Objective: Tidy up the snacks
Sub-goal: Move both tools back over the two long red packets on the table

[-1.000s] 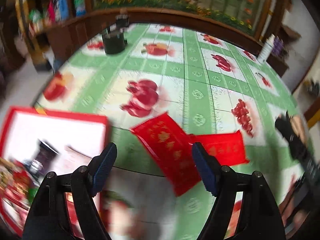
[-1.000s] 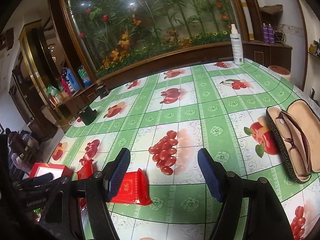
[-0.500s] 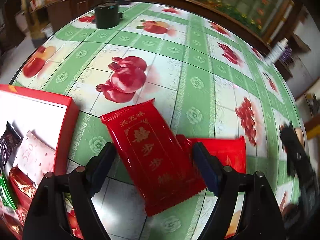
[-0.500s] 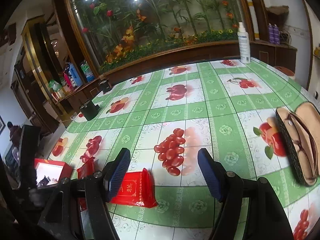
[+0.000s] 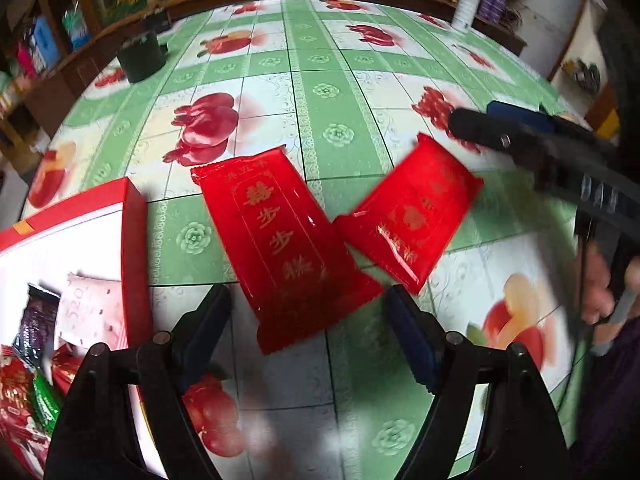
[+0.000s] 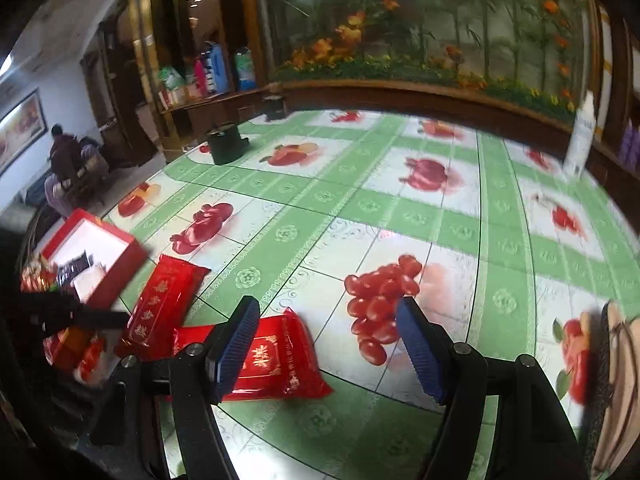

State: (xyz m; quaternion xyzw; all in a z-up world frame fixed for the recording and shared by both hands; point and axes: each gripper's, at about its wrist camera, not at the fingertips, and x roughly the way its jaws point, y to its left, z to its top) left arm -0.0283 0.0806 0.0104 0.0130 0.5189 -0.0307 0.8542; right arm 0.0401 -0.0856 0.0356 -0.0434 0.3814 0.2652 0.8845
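Note:
Two red snack packets lie on the fruit-print tablecloth. The longer packet [image 5: 280, 248] lies just ahead of my open, empty left gripper [image 5: 308, 328]; its near end sits between the fingers. The second packet [image 5: 408, 216] lies to its right, touching it. In the right wrist view the second packet [image 6: 276, 356] lies by the left finger of my open, empty right gripper [image 6: 324, 344], and the longer packet [image 6: 164, 300] lies further left. A red box [image 5: 132, 224] with several snacks inside stands at the left. The right gripper also shows in the left wrist view [image 5: 520, 128].
A dark round pot [image 5: 140, 60] stands at the table's far left. A white bottle [image 5: 466, 0] stands at the far right edge. An open glasses case [image 6: 616, 380] lies at the right. A wooden planter ledge [image 6: 400, 96] borders the far side.
My left gripper has swung right and closer, so both packets are centred ahead of it. My right gripper has dropped lower and moved left, close to the second packet.

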